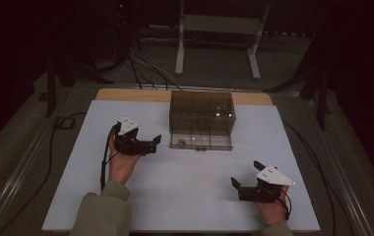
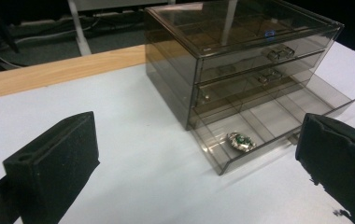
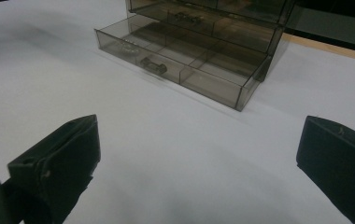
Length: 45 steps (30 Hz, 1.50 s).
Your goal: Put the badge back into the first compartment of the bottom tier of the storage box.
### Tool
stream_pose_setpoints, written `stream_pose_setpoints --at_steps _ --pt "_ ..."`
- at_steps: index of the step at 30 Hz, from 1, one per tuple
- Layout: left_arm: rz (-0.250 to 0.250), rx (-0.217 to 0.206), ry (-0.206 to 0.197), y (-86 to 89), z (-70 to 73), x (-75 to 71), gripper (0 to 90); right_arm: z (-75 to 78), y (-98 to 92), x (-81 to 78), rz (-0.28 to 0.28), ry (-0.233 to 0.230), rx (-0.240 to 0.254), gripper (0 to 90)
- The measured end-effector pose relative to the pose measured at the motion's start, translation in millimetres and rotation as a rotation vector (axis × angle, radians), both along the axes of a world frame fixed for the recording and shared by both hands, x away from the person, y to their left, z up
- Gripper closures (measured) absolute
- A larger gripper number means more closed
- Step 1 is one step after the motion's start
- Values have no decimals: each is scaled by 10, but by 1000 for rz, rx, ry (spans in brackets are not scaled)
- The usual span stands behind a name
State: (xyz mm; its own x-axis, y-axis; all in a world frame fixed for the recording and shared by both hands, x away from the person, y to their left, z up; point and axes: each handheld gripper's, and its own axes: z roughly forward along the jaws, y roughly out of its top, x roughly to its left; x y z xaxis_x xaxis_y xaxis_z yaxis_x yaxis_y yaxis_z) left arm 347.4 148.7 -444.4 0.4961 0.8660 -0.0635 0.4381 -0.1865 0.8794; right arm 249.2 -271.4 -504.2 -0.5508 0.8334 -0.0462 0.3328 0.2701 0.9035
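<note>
our left tongs (image 1: 156, 141) hang wide open and empty just left of the box's (image 1: 202, 112) pulled-out bottom drawer (image 1: 201, 142), where a small brooch (image 2: 240, 141) lies. our right tongs (image 1: 244, 175) gape empty too, resting on the white surface (image 1: 185, 187) well apart.

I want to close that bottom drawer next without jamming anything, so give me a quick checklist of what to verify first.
1. Bottom drawer of the smoky clear drawer box pulled out: ok.
2. Small jewelled trinket lies flat inside a drawer compartment, below the rim: ok.
3. Left claw open, nothing between its jaws: ok.
4. Right claw open and empty, well apart from the box: ok.
5. White table surface in front of the drawer free of obstacles: ok.
6. Two upper drawers fully pushed in: ok.
</note>
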Motion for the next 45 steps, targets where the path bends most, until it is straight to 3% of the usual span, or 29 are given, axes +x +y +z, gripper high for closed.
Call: stream_pose_setpoints --at_steps 12,13,17,28,30,45 --pt "20 8 -49 334 -53 -298 3 2 4 -6 1 1 4 3" --pt "52 10 -49 437 -116 -389 3 2 7 -5 0 0 5 3" --pt "47 -8 -41 506 -166 -454 3 1 12 -5 -1 2 6 3" --pt "49 6 -87 696 -432 -831 3 1 24 -14 2 -3 9 3" --pt "59 8 -113 733 -471 -915 4 5 23 -18 3 -6 10 3" --pt "117 1 -160 893 -498 -1065 4 16 10 -31 5 -8 22 3"
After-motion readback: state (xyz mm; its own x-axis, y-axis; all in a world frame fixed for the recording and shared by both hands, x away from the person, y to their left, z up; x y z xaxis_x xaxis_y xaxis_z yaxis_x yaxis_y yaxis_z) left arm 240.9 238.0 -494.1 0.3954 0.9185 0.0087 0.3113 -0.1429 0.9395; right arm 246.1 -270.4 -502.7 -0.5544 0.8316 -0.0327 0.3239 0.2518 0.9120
